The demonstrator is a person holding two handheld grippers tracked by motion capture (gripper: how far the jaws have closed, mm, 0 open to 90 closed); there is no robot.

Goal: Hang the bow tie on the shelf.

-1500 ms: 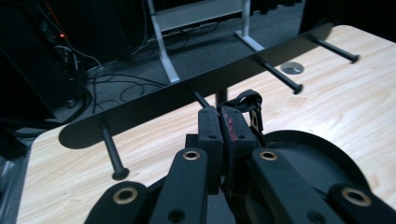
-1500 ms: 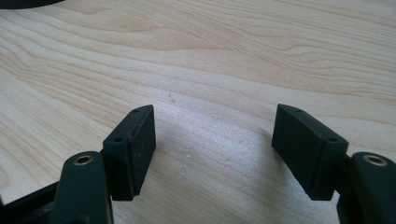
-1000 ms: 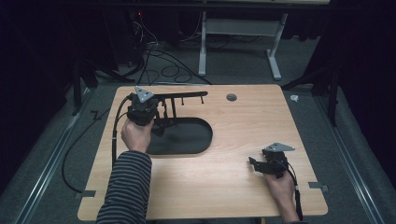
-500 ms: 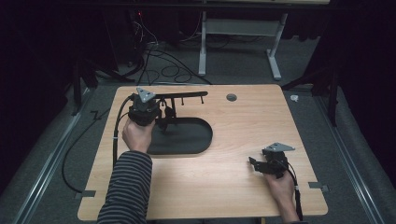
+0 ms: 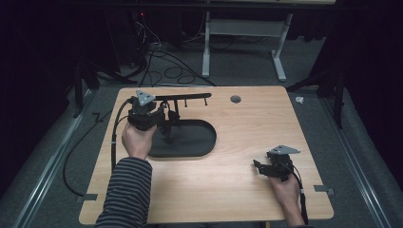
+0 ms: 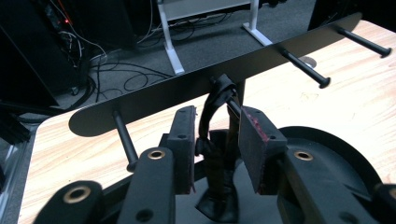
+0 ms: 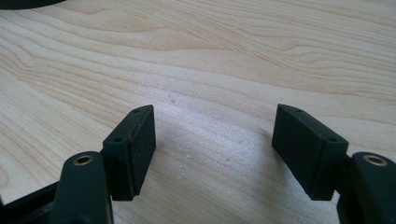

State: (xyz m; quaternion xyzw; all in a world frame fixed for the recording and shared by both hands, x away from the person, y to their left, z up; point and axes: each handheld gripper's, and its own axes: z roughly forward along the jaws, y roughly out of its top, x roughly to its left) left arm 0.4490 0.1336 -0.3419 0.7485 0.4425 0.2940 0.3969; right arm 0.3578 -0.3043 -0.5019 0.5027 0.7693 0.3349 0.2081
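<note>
Left gripper at the rack, jaws just eased apart, pads clear of the black strap hanging between them from the stand's crossbar over the oval base. Right gripper sits wide open, holding nothing, low over bare wooden table, well apart.
</note>
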